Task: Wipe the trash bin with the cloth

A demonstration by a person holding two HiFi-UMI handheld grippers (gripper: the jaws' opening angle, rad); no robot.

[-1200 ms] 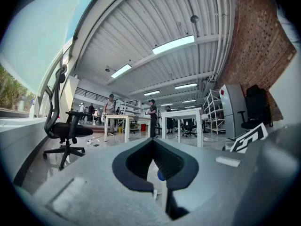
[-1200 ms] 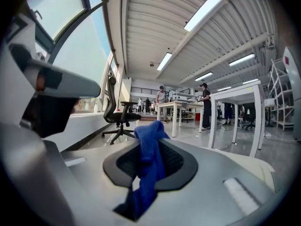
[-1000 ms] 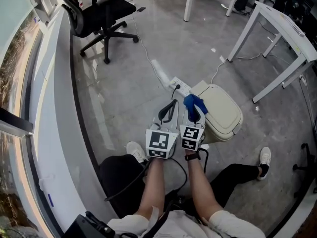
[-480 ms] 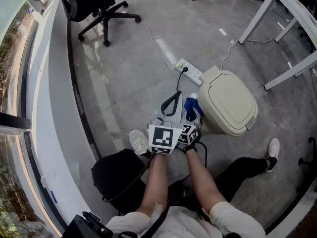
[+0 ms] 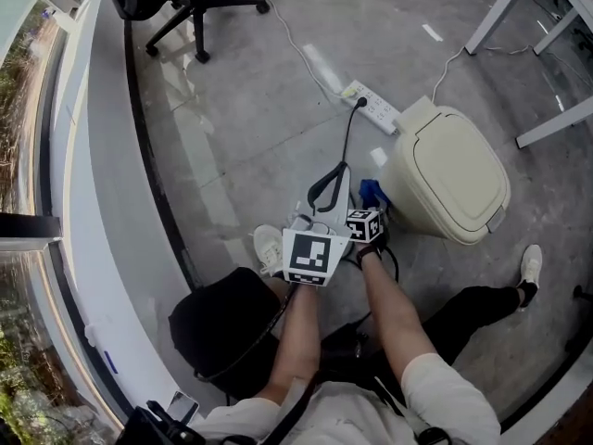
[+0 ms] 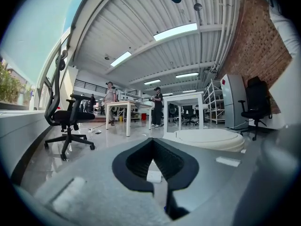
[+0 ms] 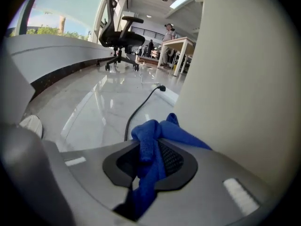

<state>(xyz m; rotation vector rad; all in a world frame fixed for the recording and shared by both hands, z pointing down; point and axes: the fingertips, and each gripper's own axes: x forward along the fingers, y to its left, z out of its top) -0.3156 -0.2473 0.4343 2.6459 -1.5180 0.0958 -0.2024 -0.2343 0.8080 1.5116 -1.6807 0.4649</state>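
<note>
Two grippers sit at frame centre: the left gripper has its jaws pressed together on nothing, and the right gripper is clenched on a crumpled blue cloth. One cream plastic lidded trash bin stands centre right, the cloth just beside its left wall.

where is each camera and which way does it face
Head view: on the person's head, facing steeply down at the bin; forearms, legs, left tool, right tool show.
Left gripper view: on the left tool, low, facing bin and chair; shut jaws show.
Right gripper view: on the right tool, close beside the bin; jaws grip the cloth.
All share the bin.
</note>
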